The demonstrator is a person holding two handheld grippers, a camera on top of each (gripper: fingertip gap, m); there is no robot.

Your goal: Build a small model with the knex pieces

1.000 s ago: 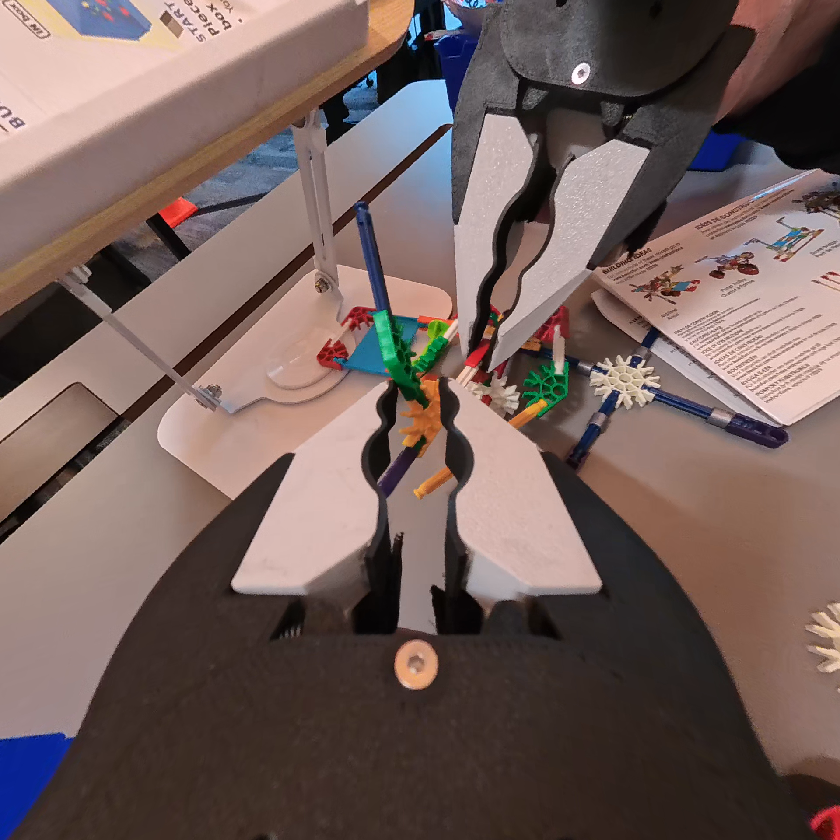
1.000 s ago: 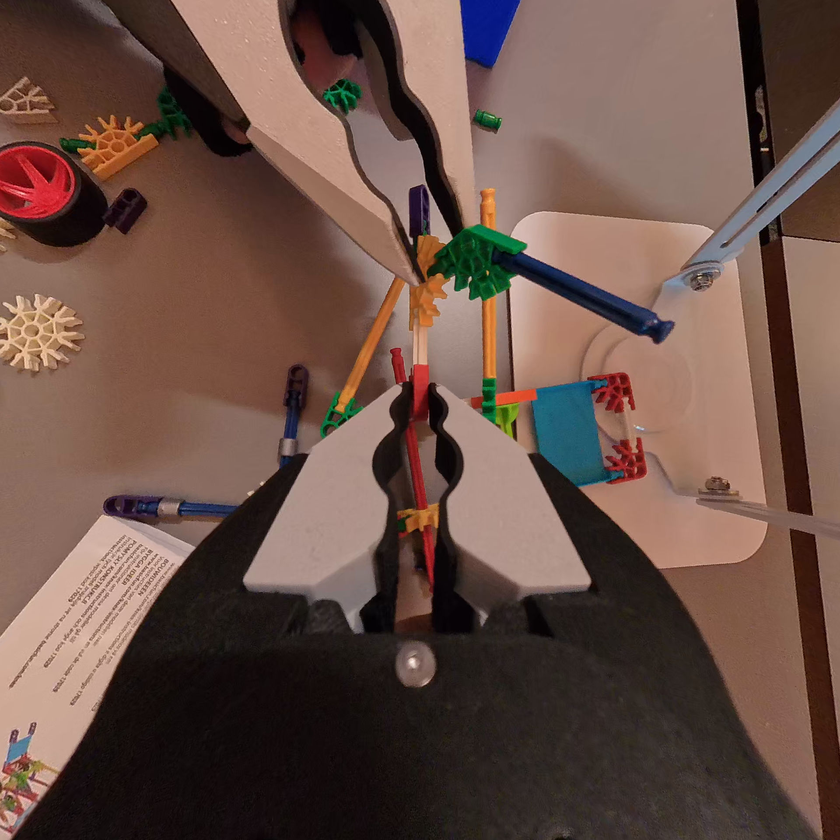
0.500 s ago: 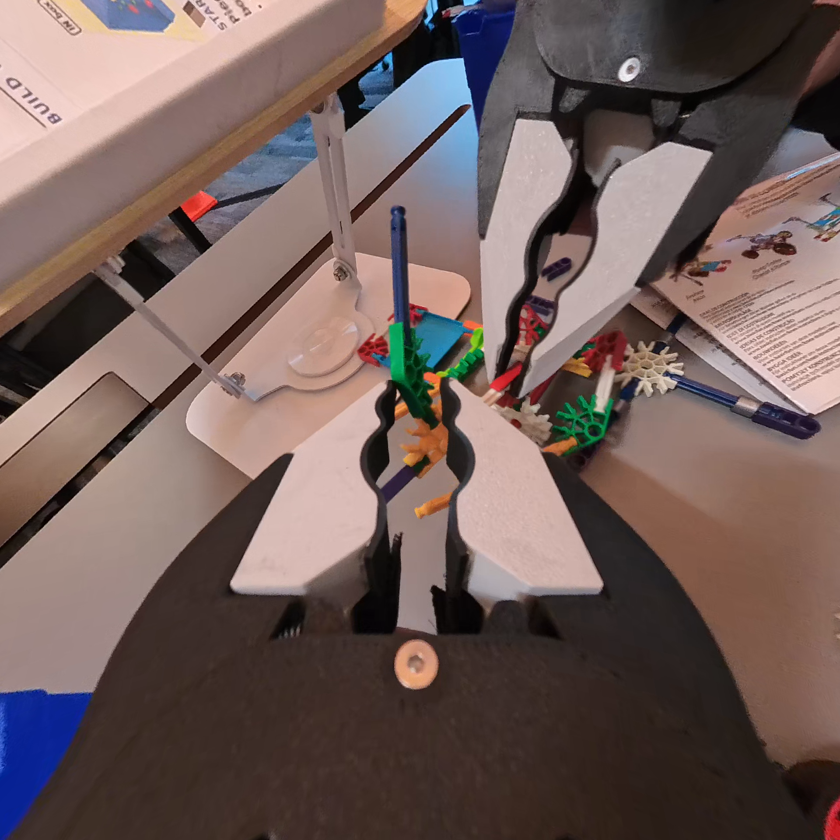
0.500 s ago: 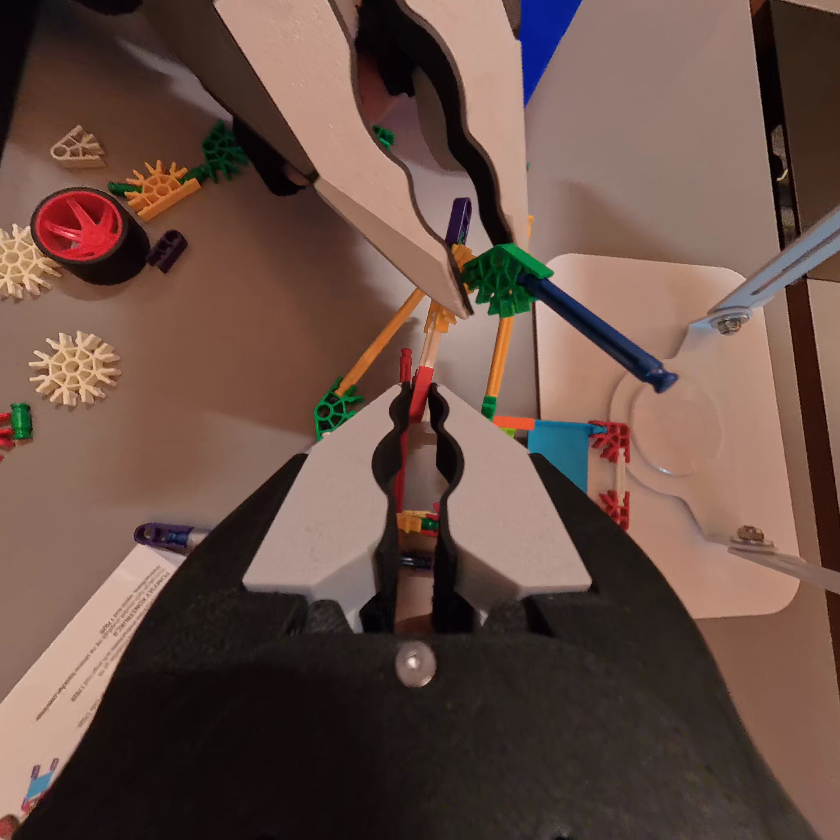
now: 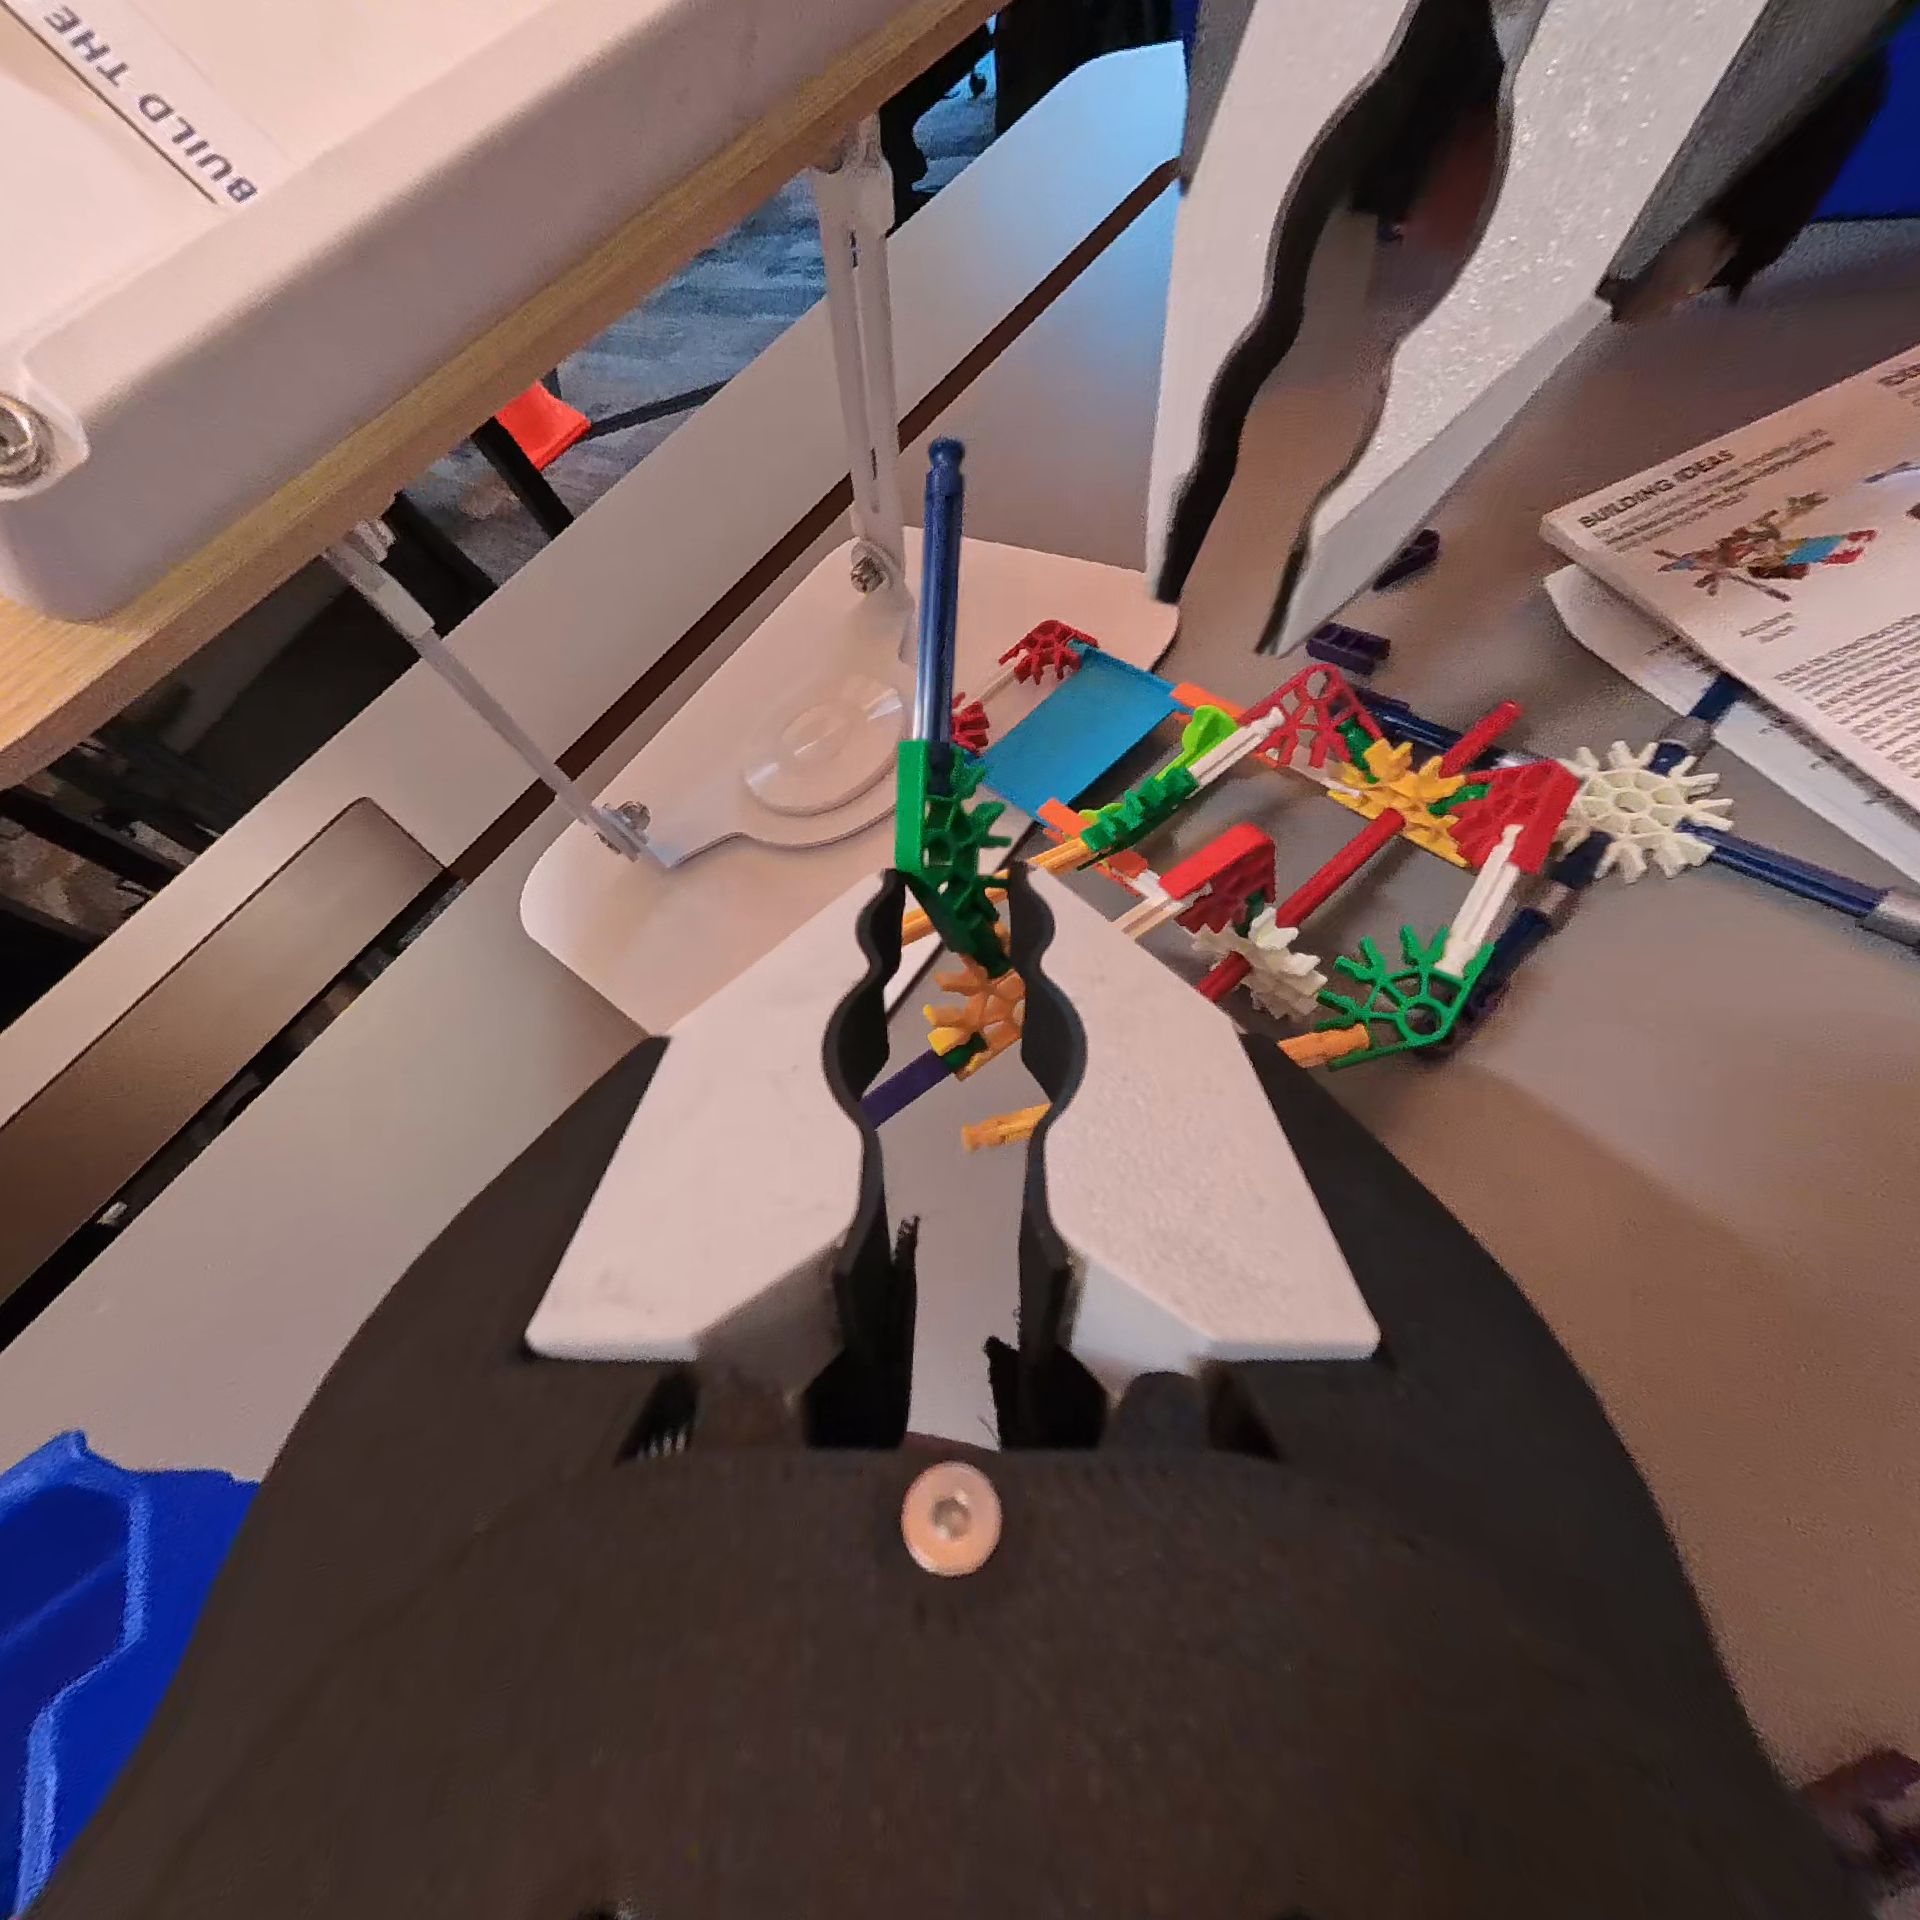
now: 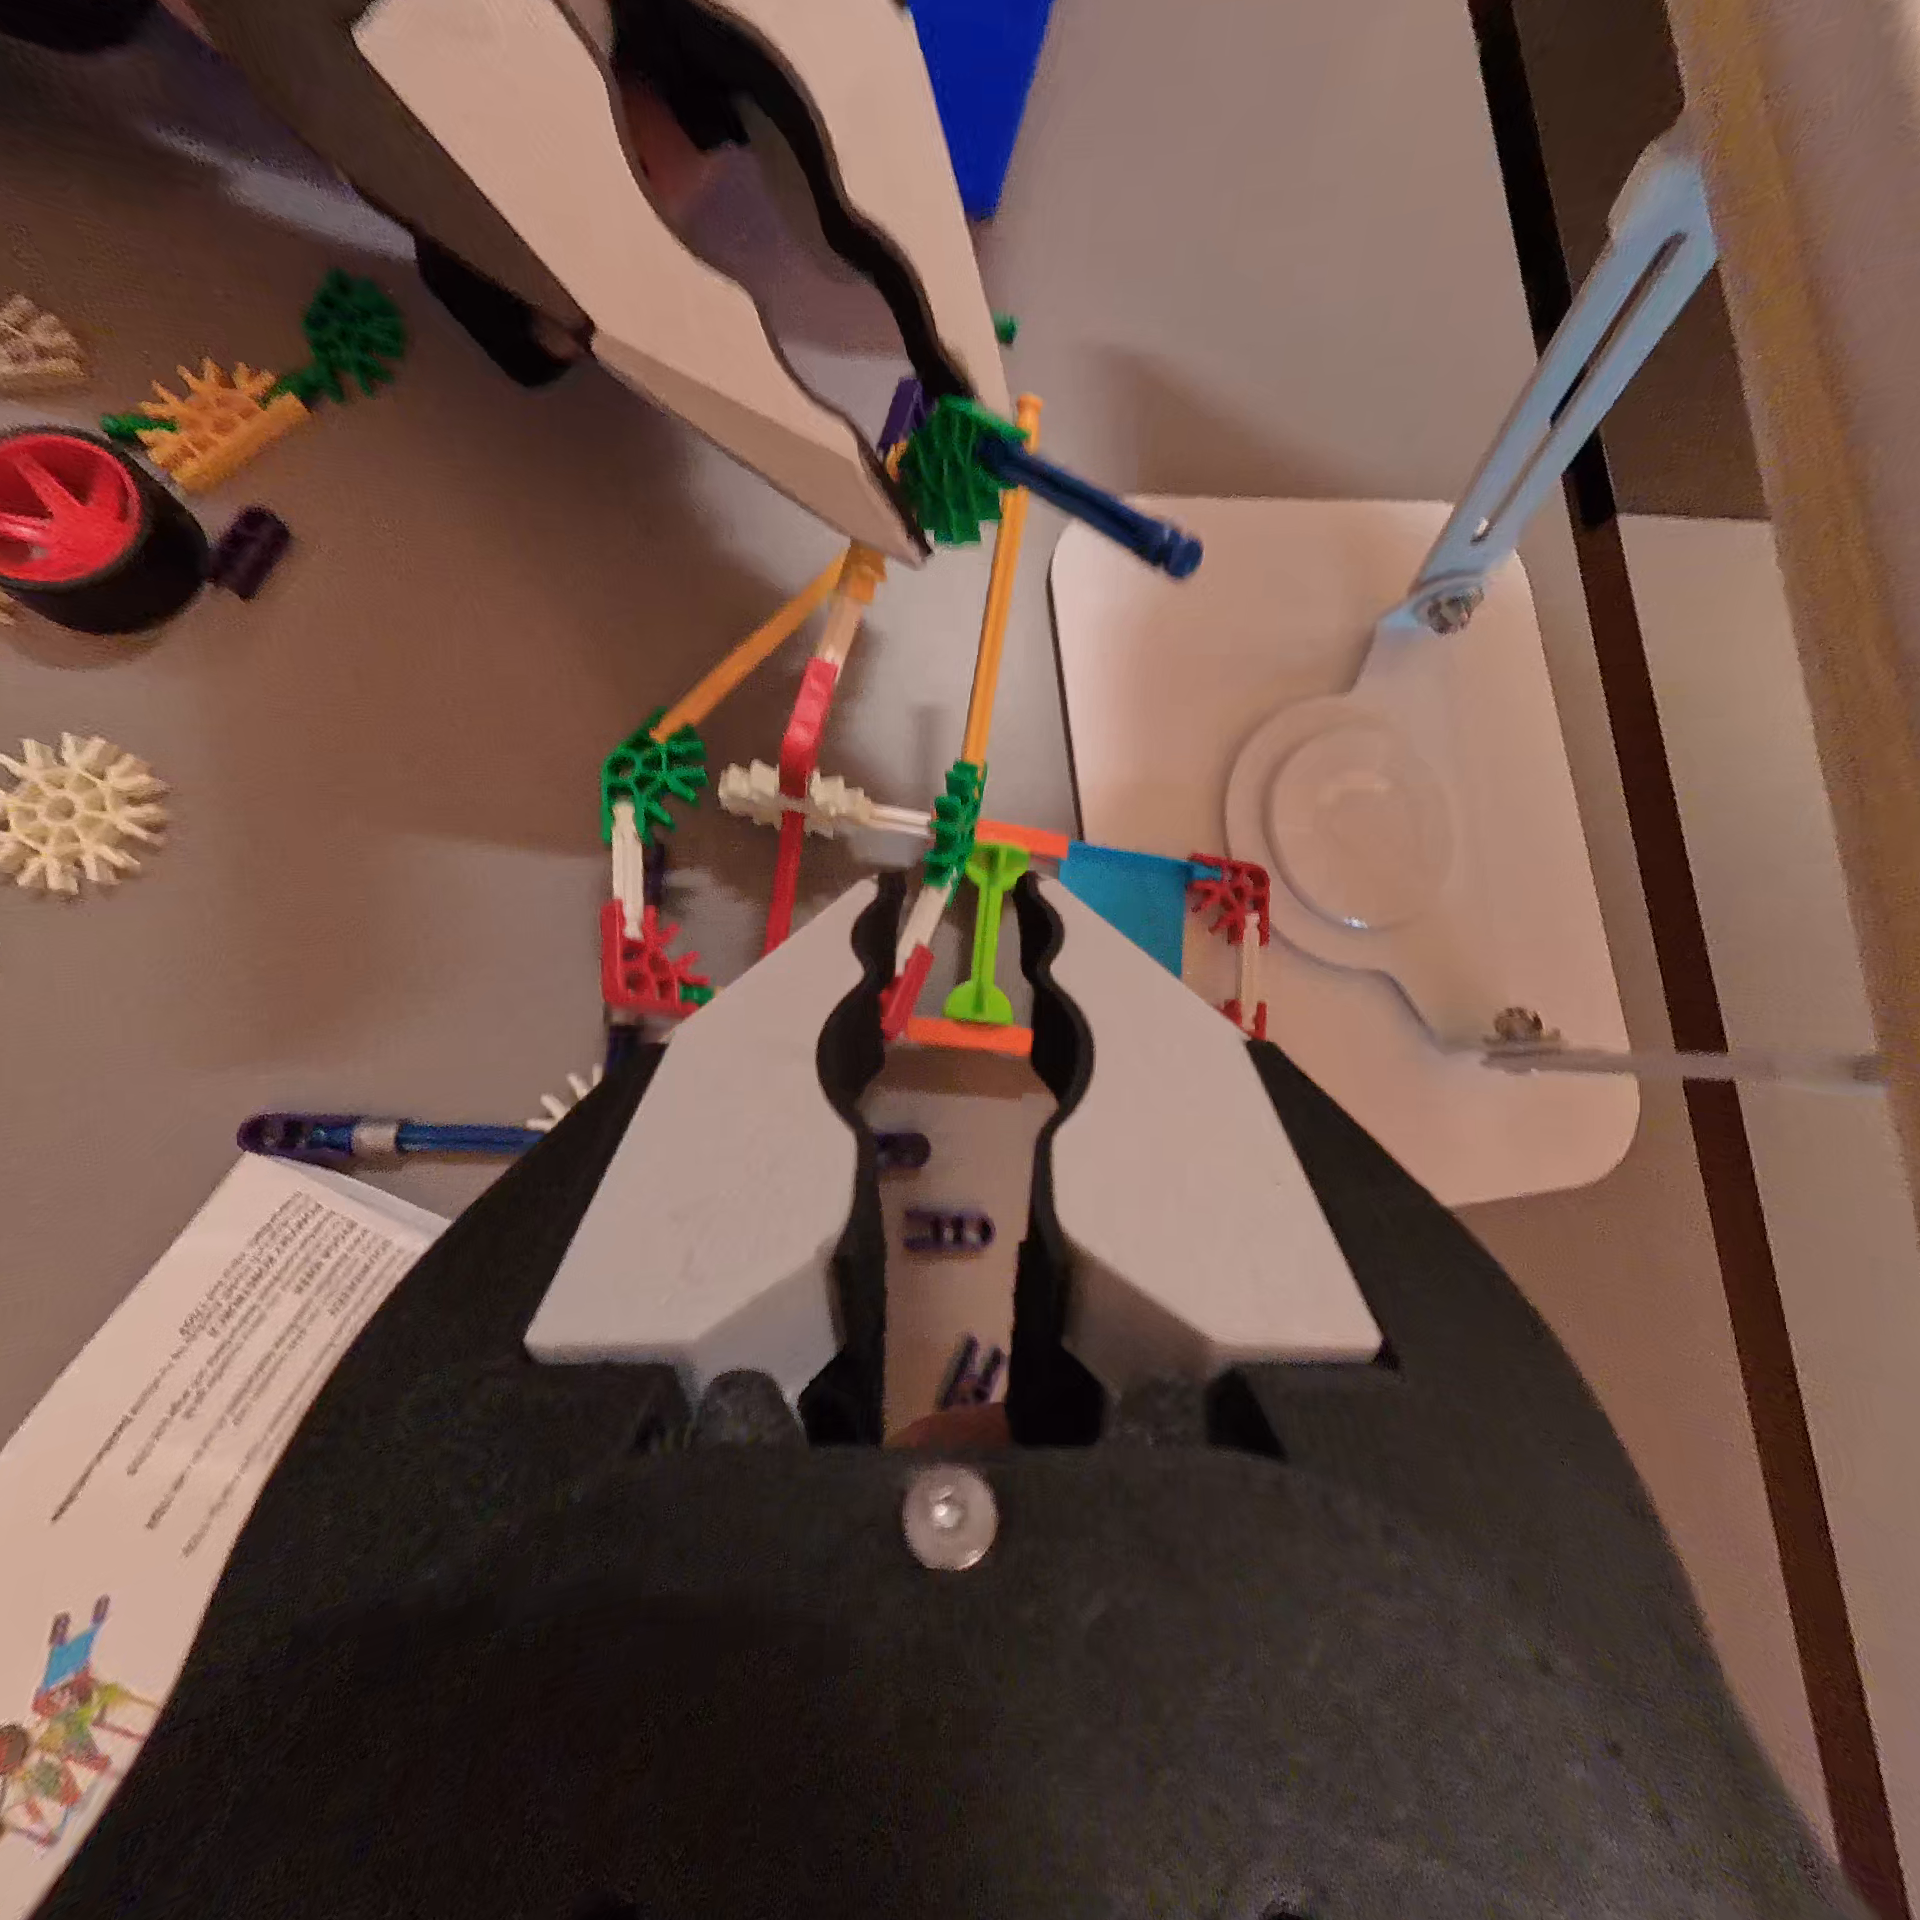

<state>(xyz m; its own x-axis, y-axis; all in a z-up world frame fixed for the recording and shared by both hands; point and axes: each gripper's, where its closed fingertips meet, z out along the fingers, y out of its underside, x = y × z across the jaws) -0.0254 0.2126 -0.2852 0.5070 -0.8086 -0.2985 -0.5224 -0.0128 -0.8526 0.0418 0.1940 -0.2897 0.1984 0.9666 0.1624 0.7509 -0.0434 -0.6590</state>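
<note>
1. My left gripper (image 5: pixel 958 878) is clenched on a green fan-shaped plastic connector (image 5: pixel 951 842). A dark blue plastic rod (image 5: pixel 940 603) stands up from the connector, just past the fingertips.
2. That connector belongs to a many-coloured rod-and-connector toy model (image 5: pixel 1382 790). The rest of the model lies on the grey table (image 5: pixel 1558 1143), ahead and to the right of the left gripper.
3. My right gripper (image 6: pixel 956 894) hangs released above the model, its jaws apart with nothing between them.
4. Risk: only one corner is gripped, so a pull could pop the thin orange rods out of their sockets.
5. Risk: the blue rod points toward the wooden shelf above, and lifting could knock it there.
6. Risk: if the right gripper drops blind, it could crush the lime piece directly below it.
7. Containers: a blue plastic bin (image 5: pixel 62 1621) sits behind and to the left of the left gripper. I cannot see what is in it.
</note>
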